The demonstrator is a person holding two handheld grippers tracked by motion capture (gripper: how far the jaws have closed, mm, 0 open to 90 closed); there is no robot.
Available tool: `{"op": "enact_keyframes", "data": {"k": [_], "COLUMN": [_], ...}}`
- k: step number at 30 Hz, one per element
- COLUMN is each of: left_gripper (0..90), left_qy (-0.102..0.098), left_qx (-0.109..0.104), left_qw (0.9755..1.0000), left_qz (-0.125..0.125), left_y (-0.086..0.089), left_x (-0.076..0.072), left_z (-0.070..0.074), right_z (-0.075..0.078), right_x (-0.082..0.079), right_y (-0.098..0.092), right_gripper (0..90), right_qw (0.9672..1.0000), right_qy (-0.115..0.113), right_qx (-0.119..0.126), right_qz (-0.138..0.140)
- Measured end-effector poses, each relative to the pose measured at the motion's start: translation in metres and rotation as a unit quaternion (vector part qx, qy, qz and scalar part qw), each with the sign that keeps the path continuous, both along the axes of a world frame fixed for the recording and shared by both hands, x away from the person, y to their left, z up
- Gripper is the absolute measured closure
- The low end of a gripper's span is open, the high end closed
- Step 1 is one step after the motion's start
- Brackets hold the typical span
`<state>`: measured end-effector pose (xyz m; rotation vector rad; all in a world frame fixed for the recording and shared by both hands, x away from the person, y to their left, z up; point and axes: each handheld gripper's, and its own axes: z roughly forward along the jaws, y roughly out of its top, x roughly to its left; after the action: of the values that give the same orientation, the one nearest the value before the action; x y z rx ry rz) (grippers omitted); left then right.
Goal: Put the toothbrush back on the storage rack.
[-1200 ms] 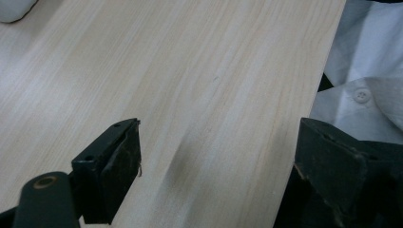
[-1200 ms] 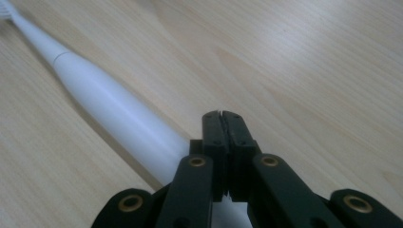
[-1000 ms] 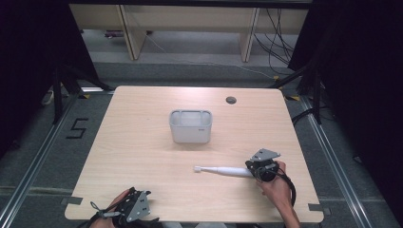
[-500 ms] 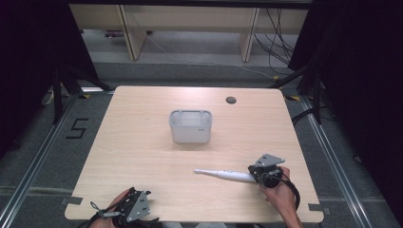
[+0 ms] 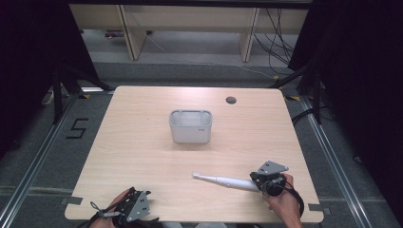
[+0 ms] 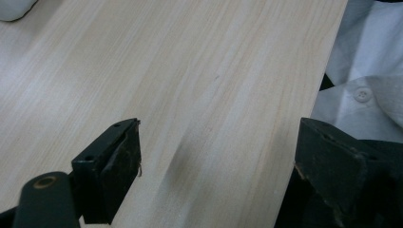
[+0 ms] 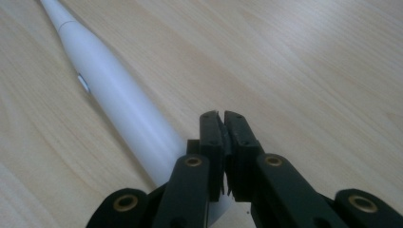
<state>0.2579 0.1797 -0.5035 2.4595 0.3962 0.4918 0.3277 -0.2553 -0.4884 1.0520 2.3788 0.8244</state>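
The long white plastic toothbrush-like handle (image 5: pixel 228 181) lies flat on the pale wooden worktop (image 5: pixel 142 142) near its near right corner, its thick end beside the right hand-held gripper (image 7: pixel 223 118), whose jaws are pressed together with nothing between them. The left hand-held gripper (image 6: pixel 214 156) rests spread at the near left edge. The grey plastic basket (image 5: pixel 190 126) stands mid-worktop. Judging by this, a pickup is under way; next the right jaws must spread and straddle the handle.
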Motion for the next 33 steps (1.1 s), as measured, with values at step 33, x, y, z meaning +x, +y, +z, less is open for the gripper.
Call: {"op": "enact_keyframes", "data": {"k": [33], "left_gripper": [15.3], "left_qy": [-0.001], "left_qx": [0.0], "left_qw": [1.0], "left_qz": [0.002], "left_y": [0.0], "left_x": [0.0], "left_z": [0.0], "right_z": [0.0], "right_x": [-0.035], "right_y": [0.012], "right_gripper": [85.0], "right_qw": [0.9993], "right_qy": [0.018], "right_qx": [-0.005], "right_qz": [0.034]}}
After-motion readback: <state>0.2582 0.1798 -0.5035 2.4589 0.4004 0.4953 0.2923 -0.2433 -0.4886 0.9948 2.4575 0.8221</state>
